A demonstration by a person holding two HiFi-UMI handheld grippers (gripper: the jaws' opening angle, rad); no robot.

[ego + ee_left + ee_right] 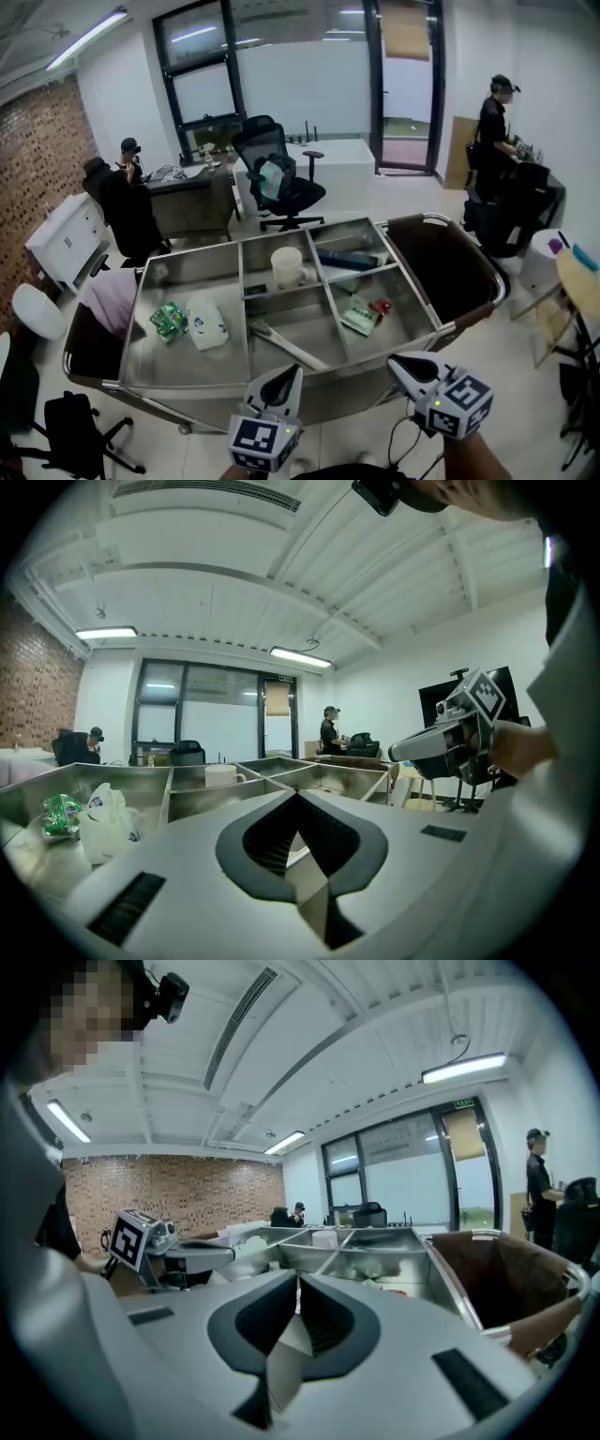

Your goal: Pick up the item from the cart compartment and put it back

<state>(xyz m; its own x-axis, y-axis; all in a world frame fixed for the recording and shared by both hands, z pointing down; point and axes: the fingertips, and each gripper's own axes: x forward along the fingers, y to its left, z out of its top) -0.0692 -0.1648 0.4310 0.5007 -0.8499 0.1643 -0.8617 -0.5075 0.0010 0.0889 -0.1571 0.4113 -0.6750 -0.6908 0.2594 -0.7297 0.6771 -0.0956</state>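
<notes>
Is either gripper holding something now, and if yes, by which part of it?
Nothing is held. The left gripper and the right gripper both have their jaws together with nothing between them, short of the cart.

From the head we look steeply down on the cart (187, 375) from its near side; our two gripper views sit low by its rim, facing across the same compartments
</notes>
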